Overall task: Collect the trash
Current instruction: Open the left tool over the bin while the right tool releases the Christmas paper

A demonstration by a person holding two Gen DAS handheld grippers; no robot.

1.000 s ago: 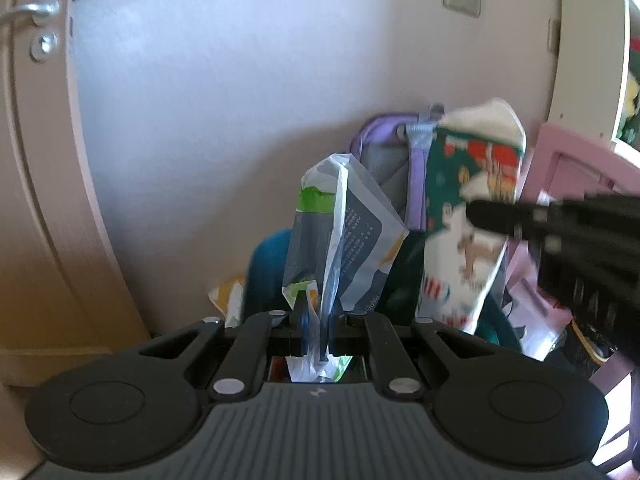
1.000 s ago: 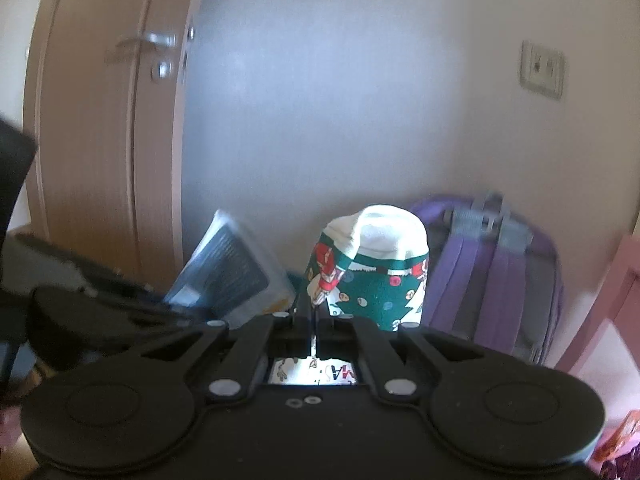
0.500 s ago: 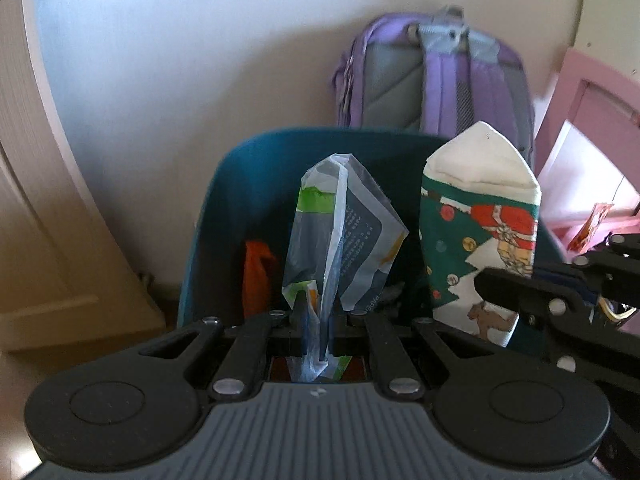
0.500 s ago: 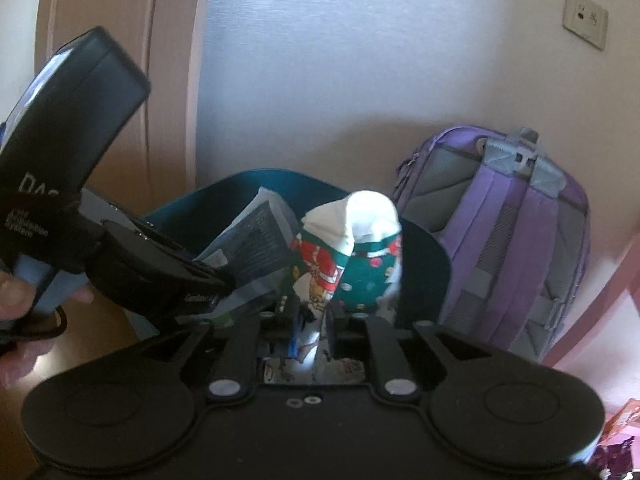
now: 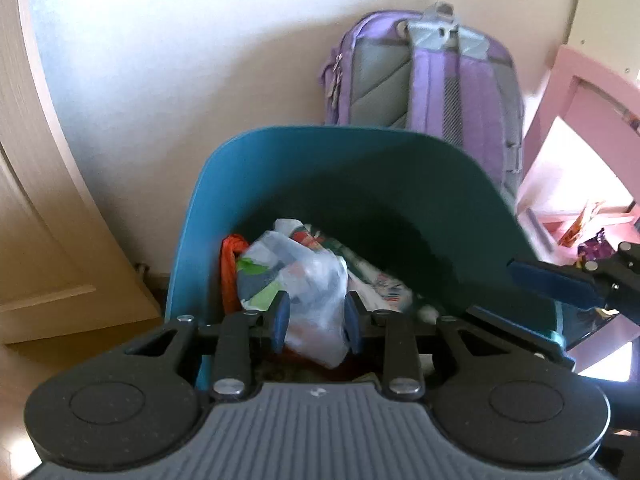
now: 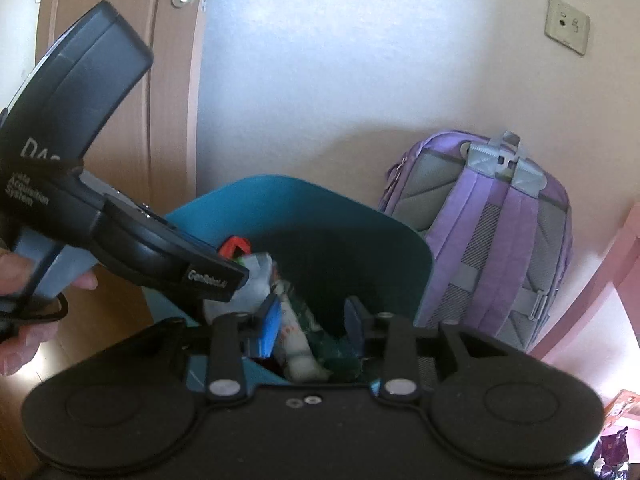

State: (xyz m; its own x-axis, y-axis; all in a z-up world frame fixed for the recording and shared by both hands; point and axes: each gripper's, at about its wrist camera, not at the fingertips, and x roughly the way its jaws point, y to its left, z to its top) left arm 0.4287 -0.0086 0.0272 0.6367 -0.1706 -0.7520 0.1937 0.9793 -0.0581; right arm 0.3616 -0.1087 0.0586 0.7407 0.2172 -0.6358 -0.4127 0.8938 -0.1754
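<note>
Nearest in the left wrist view, the left gripper (image 5: 316,322) hangs over the open top of one teal bin (image 5: 208,184). Its jaws are opening, and one crumpled plastic wrapper (image 5: 304,280) lies between the two blue pads without either pad pressing on it; the wrapper sits on the heap inside the bin, toward the bin's near left side. Just left of it, against the left wall, is one orange scrap (image 5: 230,268).

In the right wrist view the right gripper (image 6: 312,320) also points down into the bin (image 6: 304,204). Its jaws are opening too, with one green and white printed sock (image 6: 298,334) lying loose between the pads, down among the other trash. The left gripper (image 6: 224,280) reaches in over the bin's left rim, and a hand (image 6: 16,276) grips its handle.

Beyond the bin's far right corner one purple backpack (image 5: 424,68) leans on the wall. Left of the bin stands one wooden door (image 6: 100,92). One wall socket (image 6: 567,26) sits high up above the backpack.
</note>
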